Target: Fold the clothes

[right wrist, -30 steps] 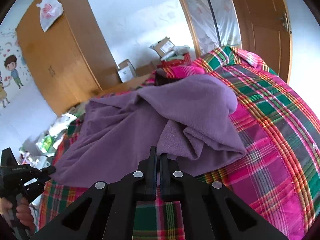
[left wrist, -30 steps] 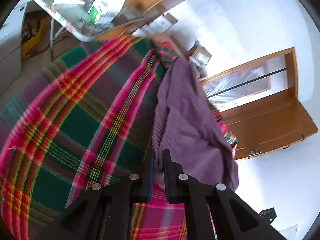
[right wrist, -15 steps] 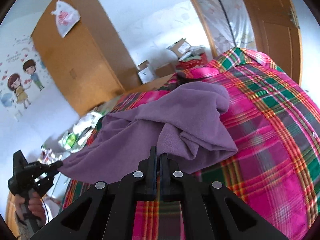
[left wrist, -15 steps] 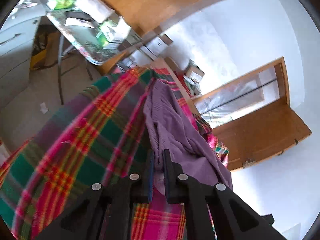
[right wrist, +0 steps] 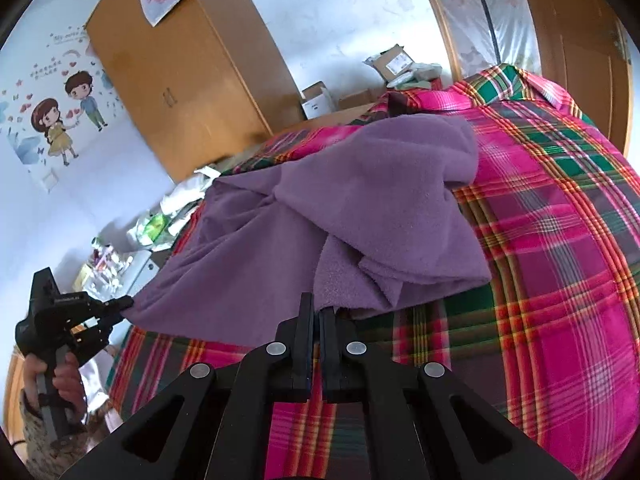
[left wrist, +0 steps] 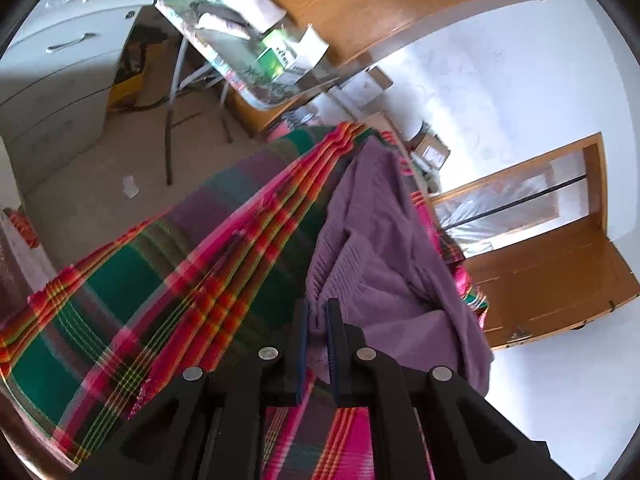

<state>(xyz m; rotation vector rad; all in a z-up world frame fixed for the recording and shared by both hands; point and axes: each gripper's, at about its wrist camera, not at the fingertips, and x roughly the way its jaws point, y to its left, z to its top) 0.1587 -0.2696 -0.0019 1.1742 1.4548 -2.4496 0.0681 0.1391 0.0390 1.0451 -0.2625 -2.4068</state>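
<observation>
A purple fleece garment (right wrist: 360, 208) lies rumpled on a bed with a pink and green plaid cover (right wrist: 560, 240). My right gripper (right wrist: 316, 312) is shut on the garment's near edge, fabric pinched between its jaws. My left gripper (left wrist: 316, 312) is shut on a ribbed hem of the same purple garment (left wrist: 376, 232), which stretches away from it over the plaid cover (left wrist: 180, 300). In the right wrist view the left gripper (right wrist: 126, 304) shows at the far left, held by a hand (right wrist: 60, 380), gripping the garment's corner. The cloth hangs taut between both grippers.
A wooden wardrobe (right wrist: 180, 72) with a plastic bag on top stands behind the bed. Cardboard boxes (right wrist: 392, 62) sit by a wooden door frame (left wrist: 540, 280). A cluttered folding table (left wrist: 248, 52) and a white cabinet (left wrist: 60, 80) stand beside the bed over bare floor.
Both grippers have lifted and pulled back with the purple garment still pinched. The left gripper has swung outward past the bed's edge, bringing the floor and table into view and stretching the cloth.
</observation>
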